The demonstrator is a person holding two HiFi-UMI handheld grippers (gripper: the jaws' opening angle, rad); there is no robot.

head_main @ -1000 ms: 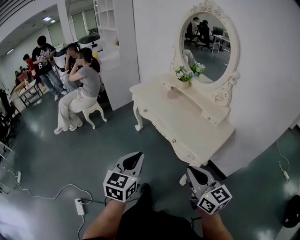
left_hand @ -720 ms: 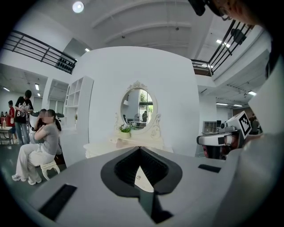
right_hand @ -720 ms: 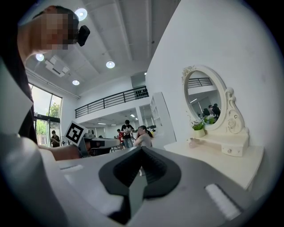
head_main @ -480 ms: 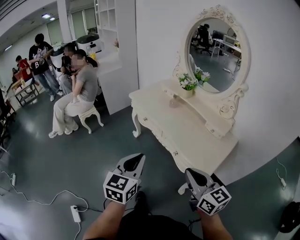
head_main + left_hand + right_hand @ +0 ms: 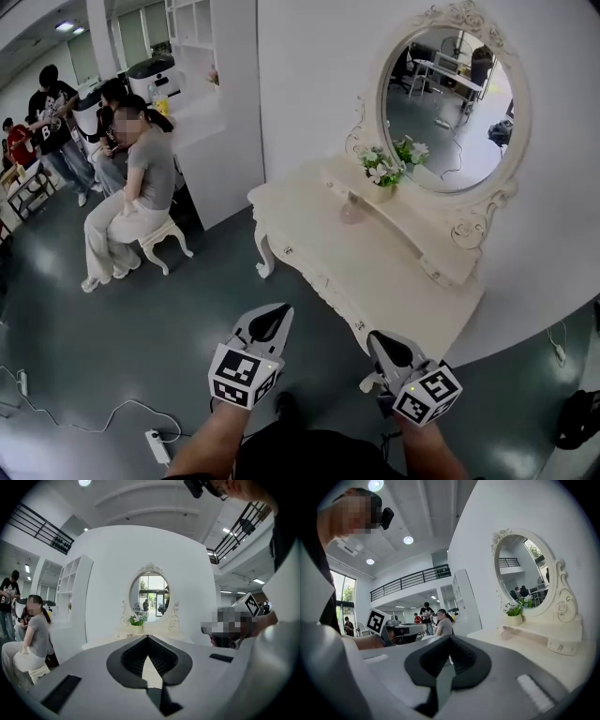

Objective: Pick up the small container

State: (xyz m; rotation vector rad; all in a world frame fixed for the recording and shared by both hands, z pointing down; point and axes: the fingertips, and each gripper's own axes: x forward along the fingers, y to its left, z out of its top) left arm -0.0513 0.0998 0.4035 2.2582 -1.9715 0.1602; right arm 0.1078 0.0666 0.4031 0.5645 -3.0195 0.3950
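The small container [image 5: 352, 211] is a pale pink see-through pot standing on the cream dressing table [image 5: 305, 246], below the flower vase [image 5: 383, 185]. It also shows in the right gripper view as a small container [image 5: 505, 632] on the table top. My left gripper [image 5: 278, 315] is shut and empty, held over the floor short of the table's front. The right gripper [image 5: 378, 338] is also shut with nothing in it, close to the table's near corner. From their own cameras, the left gripper [image 5: 148, 637] faces the oval mirror [image 5: 149, 591] and the right gripper [image 5: 450, 638] points along the table.
An oval mirror [image 5: 456, 96] rises behind the table against the white wall. A person sits on a stool [image 5: 161, 236] at the left, with others standing behind. A power strip [image 5: 157, 446] and cable lie on the floor at lower left. A dark bag [image 5: 576, 418] is at right.
Both grippers have moved forward together toward the dressing table, which now sits nearer and more central in the head view. Their jaws stay shut.
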